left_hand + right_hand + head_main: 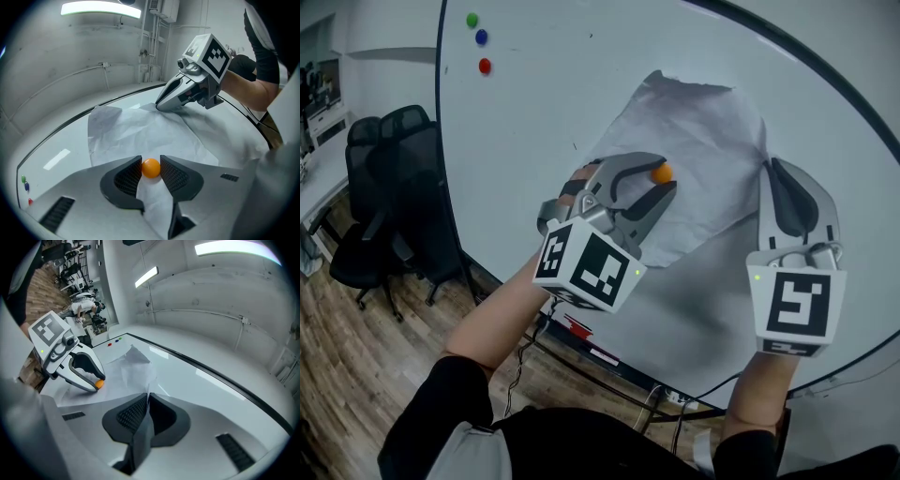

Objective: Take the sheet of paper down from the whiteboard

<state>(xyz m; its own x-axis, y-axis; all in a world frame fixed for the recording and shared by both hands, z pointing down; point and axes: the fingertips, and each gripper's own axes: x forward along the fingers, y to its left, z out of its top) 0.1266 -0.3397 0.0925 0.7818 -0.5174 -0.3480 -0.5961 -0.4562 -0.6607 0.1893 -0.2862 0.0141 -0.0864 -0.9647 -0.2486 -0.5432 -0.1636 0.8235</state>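
Observation:
A creased white sheet of paper (703, 131) lies against the whiteboard (525, 112). An orange ball magnet (662, 173) sits on the sheet's left part. My left gripper (662, 180) is shut on that magnet; in the left gripper view both pads press the magnet (151, 168) against the paper (140, 136). My right gripper (769, 169) is at the sheet's right edge, shut on it. In the right gripper view the paper's edge (144, 427) runs between the closed pads of the right gripper (147, 397), and the sheet (133, 364) stretches toward the left gripper (98, 383).
Green (472, 19), blue (481, 37) and red (485, 66) magnets sit at the board's upper left. Black office chairs (389, 187) stand on the wooden floor to the left. Cables (581, 361) hang under the board's lower edge.

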